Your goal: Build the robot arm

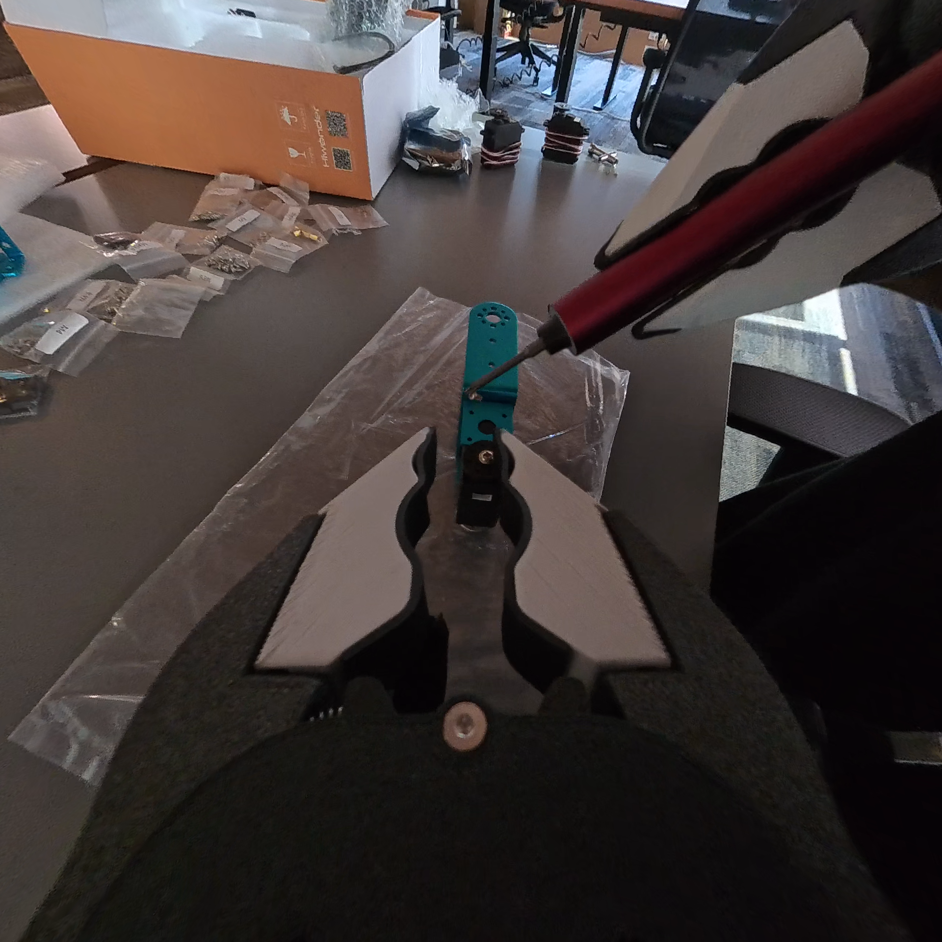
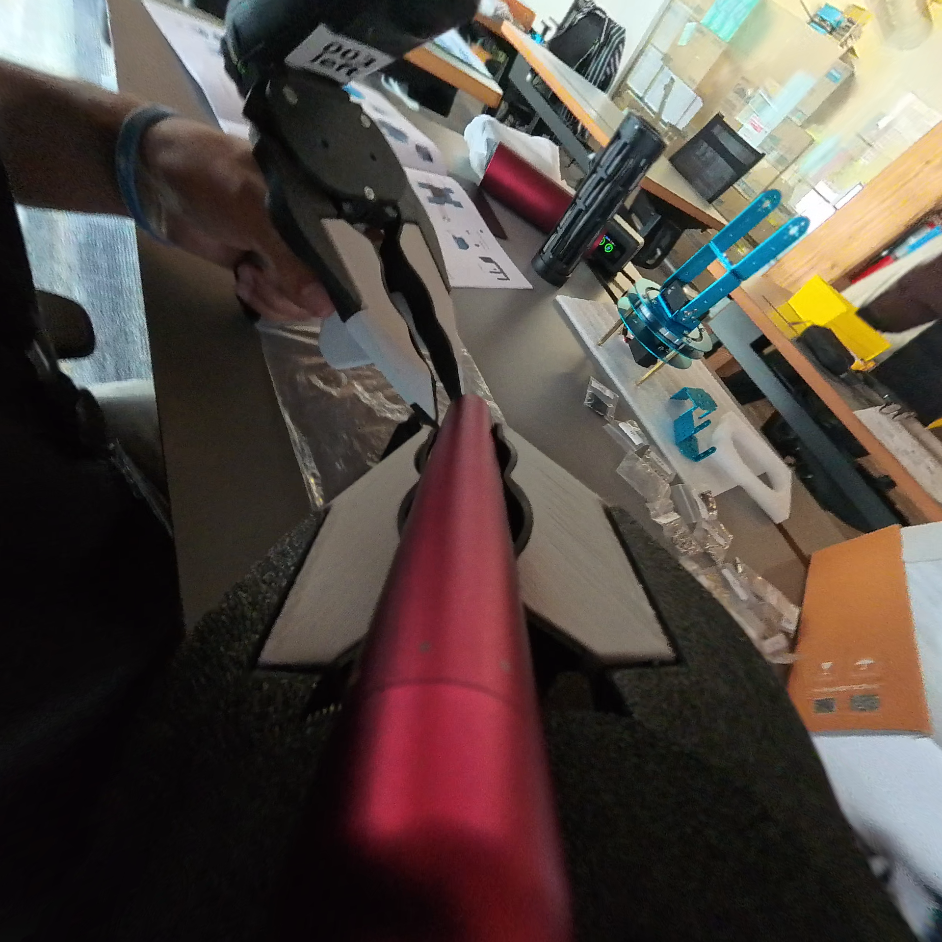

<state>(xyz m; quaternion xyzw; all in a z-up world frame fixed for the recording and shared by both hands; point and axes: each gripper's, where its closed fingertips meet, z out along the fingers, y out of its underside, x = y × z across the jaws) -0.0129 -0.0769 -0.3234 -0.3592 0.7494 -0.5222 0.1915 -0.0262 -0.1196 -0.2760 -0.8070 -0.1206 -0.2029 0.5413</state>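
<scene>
My left gripper (image 1: pixel 467 442) is shut on a small black servo (image 1: pixel 476 502) with a teal metal bracket (image 1: pixel 492 351) fixed to it. It holds them over a clear plastic bag (image 1: pixel 357 459) on the grey table (image 1: pixel 153 484). My right gripper (image 2: pixel 464 433) is shut on a red screwdriver (image 2: pixel 443 637). In the left wrist view the right gripper (image 1: pixel 622 295) comes in from the upper right, and the screwdriver (image 1: pixel 713 224) rests its thin bit on a small screw (image 1: pixel 475 394) at the bracket's bend. In the right wrist view the screwdriver hides the bracket, and a hand (image 2: pixel 204 204) holds the left gripper, whose fingers (image 2: pixel 357 346) show.
An orange and white box (image 1: pixel 204 102) stands at the back left, with several small bags of screws (image 1: pixel 204 255) before it. Two wrapped servos (image 1: pixel 502 142) stand behind. A chair (image 1: pixel 815 408) is at the right. A blue bracket assembly (image 2: pixel 678 306), a black bottle (image 2: pixel 596 193) and an instruction sheet (image 2: pixel 469 234) lie farther off. Spacing between my two grippers at the tips: around 7 cm.
</scene>
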